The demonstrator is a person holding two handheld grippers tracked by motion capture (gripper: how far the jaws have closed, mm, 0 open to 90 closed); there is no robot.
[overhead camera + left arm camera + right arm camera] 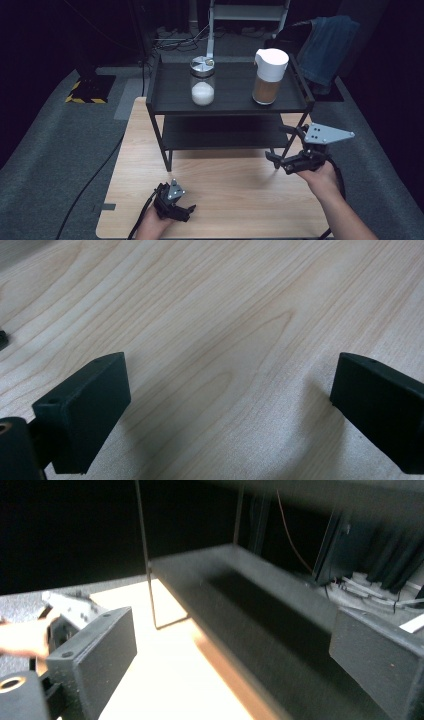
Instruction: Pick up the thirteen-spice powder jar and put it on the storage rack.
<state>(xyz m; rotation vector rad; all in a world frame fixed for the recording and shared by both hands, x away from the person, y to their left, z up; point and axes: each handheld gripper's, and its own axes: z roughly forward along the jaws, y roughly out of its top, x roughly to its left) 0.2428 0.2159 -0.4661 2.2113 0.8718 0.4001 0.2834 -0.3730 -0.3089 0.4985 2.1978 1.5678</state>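
Currently two jars on my rack's top shelf (230, 107), glass jar of white powder (202, 80) toward its left edge, white-lidded jar of brown powder (269, 76) toward its right, left gripper (187, 207) released near the table's (225, 175) front edge, right gripper (284, 145) released, seemingly beside the rack's right front leg.

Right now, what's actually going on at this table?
A person holds a two-jaw gripper in each hand over a wooden table, and neither holds anything. The left gripper sits low near the front edge, jaws open over bare wood. The right gripper is raised, jaws open, at the right front of a black two-tier shelf. On the top tier stand a glass jar of white powder and a white-lidded container of brown powder, both untouched.
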